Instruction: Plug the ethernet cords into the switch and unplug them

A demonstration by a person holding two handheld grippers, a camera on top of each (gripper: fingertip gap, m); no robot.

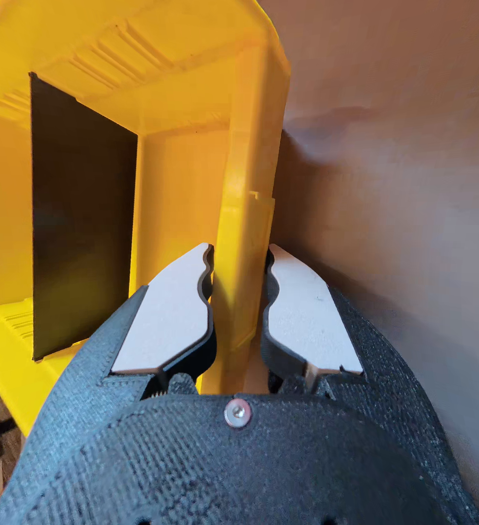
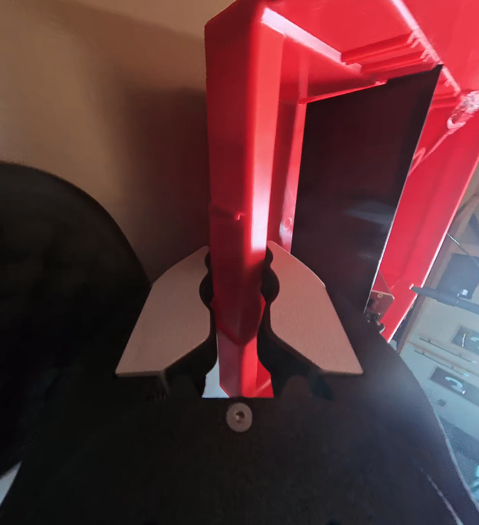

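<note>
The left gripper (image 1: 239, 250) has its fingers (image 1: 170, 312) closed around the upright corner post of a yellow bin (image 1: 176, 56), both pads against it. A black divider (image 1: 82, 213) stands inside that bin. The right gripper (image 2: 238, 250) is likewise clamped on the corner post of a red bin (image 2: 232, 142), which holds a dark panel (image 2: 352, 184). Behind both bins is a brown wall (image 1: 389, 142). At the red bin's lower right edge a small metal device with ports (image 2: 377, 304) shows, perhaps the switch; no cords can be made out.
</note>
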